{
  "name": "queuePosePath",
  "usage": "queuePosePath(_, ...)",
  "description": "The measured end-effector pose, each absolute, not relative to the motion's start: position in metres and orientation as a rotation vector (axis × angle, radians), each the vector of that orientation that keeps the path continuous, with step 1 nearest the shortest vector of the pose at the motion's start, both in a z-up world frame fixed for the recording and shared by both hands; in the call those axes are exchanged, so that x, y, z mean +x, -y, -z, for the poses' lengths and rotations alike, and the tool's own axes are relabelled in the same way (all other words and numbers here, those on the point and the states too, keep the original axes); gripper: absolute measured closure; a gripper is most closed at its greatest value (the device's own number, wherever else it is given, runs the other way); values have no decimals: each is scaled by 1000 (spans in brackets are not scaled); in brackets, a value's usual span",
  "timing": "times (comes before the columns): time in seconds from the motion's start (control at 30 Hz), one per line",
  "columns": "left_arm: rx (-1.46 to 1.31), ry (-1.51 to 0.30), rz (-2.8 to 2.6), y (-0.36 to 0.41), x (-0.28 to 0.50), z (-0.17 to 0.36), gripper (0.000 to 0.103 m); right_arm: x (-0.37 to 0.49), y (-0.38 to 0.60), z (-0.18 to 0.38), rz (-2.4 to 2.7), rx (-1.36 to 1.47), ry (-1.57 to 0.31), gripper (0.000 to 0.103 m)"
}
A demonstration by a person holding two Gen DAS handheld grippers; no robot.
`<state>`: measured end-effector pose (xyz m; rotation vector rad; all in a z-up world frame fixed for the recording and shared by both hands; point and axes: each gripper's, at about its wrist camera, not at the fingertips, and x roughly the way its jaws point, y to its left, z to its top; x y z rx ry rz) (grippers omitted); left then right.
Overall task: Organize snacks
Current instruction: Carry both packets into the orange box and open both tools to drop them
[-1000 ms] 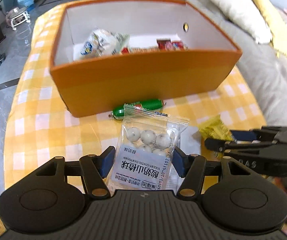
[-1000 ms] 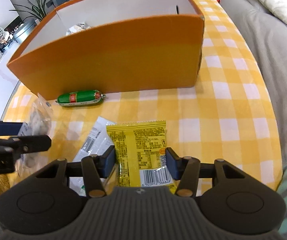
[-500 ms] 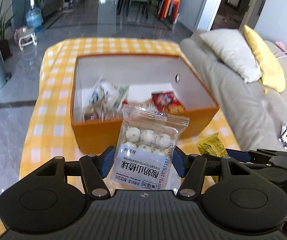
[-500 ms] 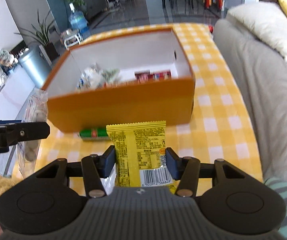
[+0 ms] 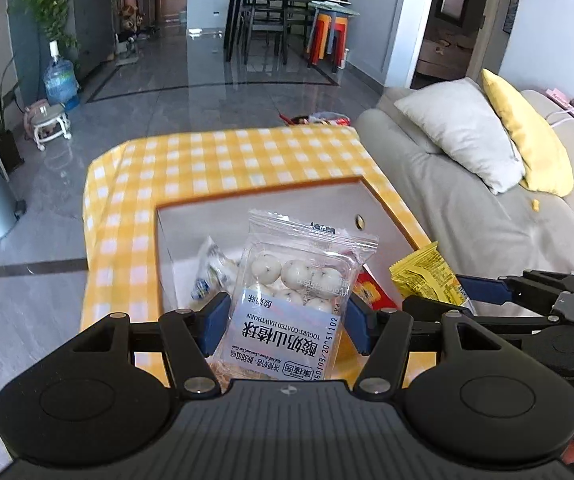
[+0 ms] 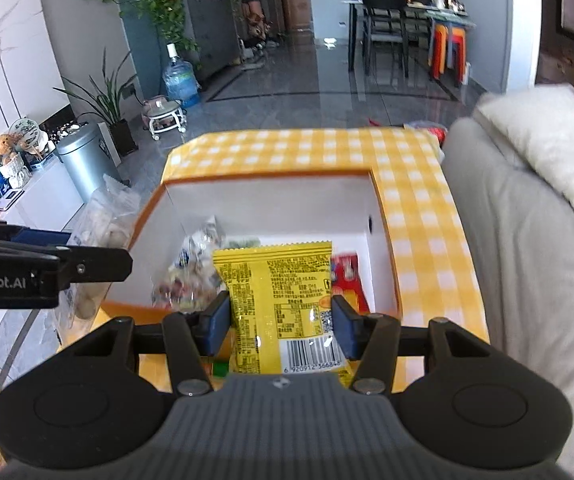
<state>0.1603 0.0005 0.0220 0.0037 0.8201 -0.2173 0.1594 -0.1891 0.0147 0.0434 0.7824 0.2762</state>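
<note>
Left wrist: crinkly clear packet (image 5: 295, 300) (round white balls) in left claw (image 5: 285, 324).

clear hawthorn-ball packet (image 5: 293, 300) upright | yellow packet (image 6: 283, 300) upright | orange box (image 6: 383, 240) part-filled

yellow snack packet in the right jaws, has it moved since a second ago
Yes. The yellow snack packet has risen: it was low before the orange box's front wall, and now hangs above its open top.

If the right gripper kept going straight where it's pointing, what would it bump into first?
Probably the snacks lying inside the orange box. The right gripper, jaws shut on the yellow packet, points down into the open box, so the packet would likely land among them. Depth is hard to judge.
</note>
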Motion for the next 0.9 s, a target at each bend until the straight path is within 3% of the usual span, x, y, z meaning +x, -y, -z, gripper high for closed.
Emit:
queuePosePath(0.37, 73, -887, 232, 6, 212, -11, 34, 222, 167, -16, -285, -68, -781, 52)
queuePosePath(0.9, 100, -1083, 243, 1, 286, 50, 34, 304, 136, 52, -277, -307, -893, 52)
